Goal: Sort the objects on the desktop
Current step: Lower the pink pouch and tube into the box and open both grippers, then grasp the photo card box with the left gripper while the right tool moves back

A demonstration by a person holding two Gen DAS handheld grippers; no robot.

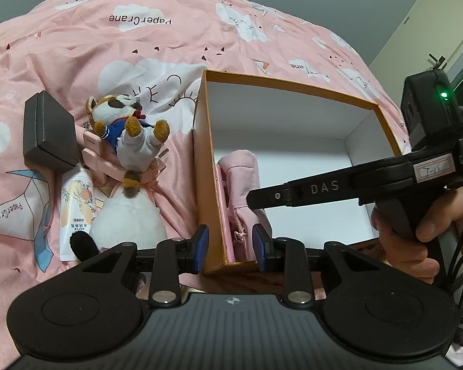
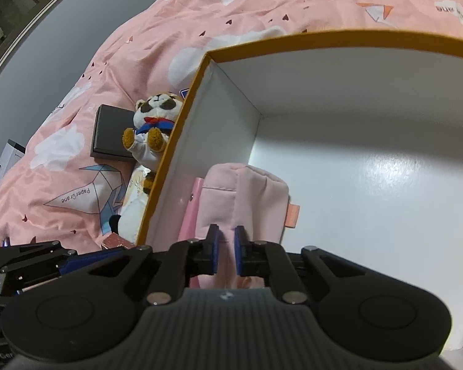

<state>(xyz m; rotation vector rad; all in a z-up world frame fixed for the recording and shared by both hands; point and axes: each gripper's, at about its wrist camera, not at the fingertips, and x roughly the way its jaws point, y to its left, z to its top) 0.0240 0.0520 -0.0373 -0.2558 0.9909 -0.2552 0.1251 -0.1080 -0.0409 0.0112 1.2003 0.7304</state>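
Pinching pink pouch [image 2: 247, 194] w/ right claw [image 2: 226, 248], inside orange box [image 2: 173, 141], left claw [image 1: 230, 248] open

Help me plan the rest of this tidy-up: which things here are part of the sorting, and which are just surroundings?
Part of the job:
- orange cardboard box with white inside
- pink fabric pouch, inside the box, pinched by the right gripper
- brown-and-white plush toy in blue
- flat black box
- peach-print tube
- left gripper

Just there:
- pink cloud-print bedcover
- pale door
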